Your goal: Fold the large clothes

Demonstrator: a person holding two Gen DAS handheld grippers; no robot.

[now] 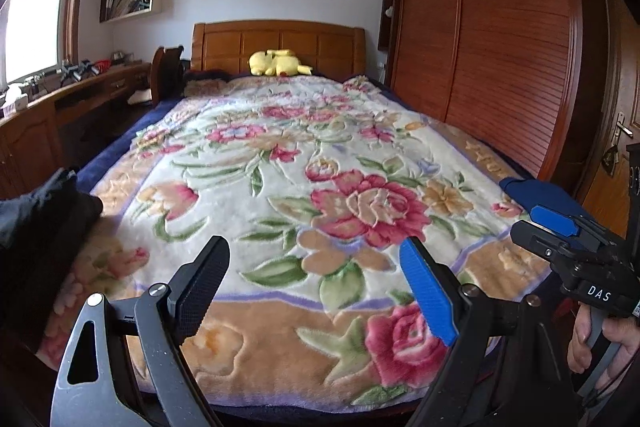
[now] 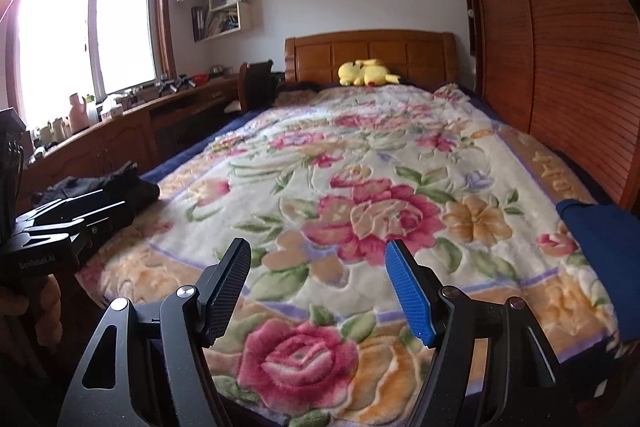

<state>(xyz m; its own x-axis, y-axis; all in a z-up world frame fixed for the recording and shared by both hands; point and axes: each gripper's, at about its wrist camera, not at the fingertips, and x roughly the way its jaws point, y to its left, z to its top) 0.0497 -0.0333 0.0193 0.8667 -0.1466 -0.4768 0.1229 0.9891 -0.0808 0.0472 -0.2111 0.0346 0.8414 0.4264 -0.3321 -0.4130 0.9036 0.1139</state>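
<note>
A black garment (image 1: 44, 227) lies bunched at the bed's near left corner; it also shows in the right wrist view (image 2: 116, 187). A dark blue garment (image 2: 604, 259) lies at the bed's right edge, and shows in the left wrist view (image 1: 536, 191). My left gripper (image 1: 316, 291) is open and empty above the floral blanket (image 1: 280, 167) near the foot of the bed. My right gripper (image 2: 320, 291) is open and empty, also above the foot of the bed. Each gripper is visible in the other's view: the right one (image 1: 560, 227), the left one (image 2: 72, 219).
A yellow plush toy (image 1: 278, 63) lies by the wooden headboard (image 1: 280, 43). A wooden wardrobe (image 1: 500, 27) runs along the right of the bed. A cluttered desk (image 2: 120, 123) with a chair (image 2: 256, 83) stands under the window at the left.
</note>
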